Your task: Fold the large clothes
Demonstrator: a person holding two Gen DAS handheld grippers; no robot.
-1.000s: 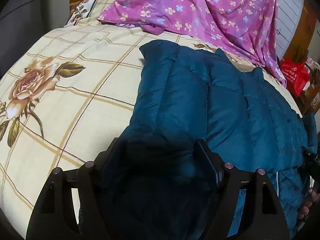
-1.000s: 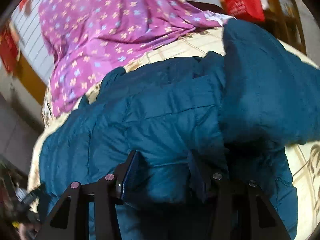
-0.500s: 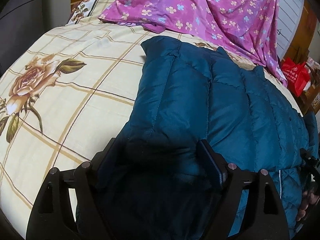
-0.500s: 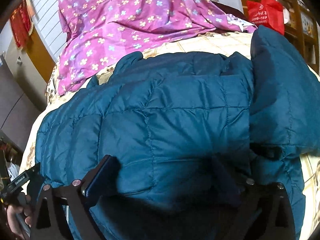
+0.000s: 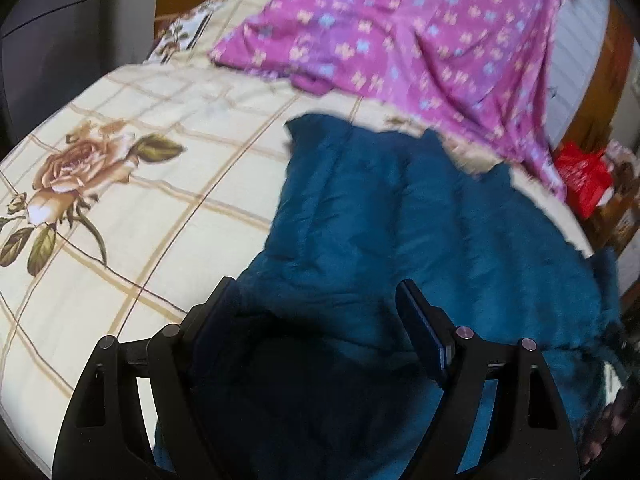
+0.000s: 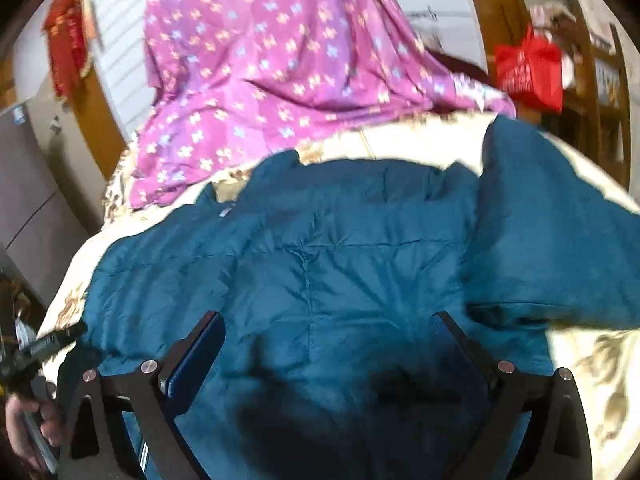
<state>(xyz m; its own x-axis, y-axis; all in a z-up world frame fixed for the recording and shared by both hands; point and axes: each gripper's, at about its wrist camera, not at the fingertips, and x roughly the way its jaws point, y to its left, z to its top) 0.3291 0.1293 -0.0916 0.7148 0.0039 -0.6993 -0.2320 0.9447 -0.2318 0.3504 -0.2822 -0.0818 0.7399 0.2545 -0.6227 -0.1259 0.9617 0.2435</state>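
Observation:
A teal quilted down jacket [image 5: 420,232] lies spread on the cream checked bedspread [image 5: 152,184]; it also fills the right wrist view [image 6: 340,248], with one sleeve [image 6: 552,216] folded over at the right. My left gripper [image 5: 316,296] is open, its jaws wide apart just above the jacket's near edge. My right gripper [image 6: 332,328] is open too, hovering over the jacket's near part. Neither holds fabric. Both views are blurred by motion.
A purple flowered sheet [image 5: 420,32] is piled at the far end of the bed, also in the right wrist view [image 6: 260,64]. A red bag [image 5: 580,180] hangs beside wooden furniture at the right. A grey cabinet [image 6: 28,184] stands left of the bed.
Both grippers have opened wider and pulled back and up from the jacket. The right gripper let go of the fabric it was pinching a second ago. The jacket lies flatter.

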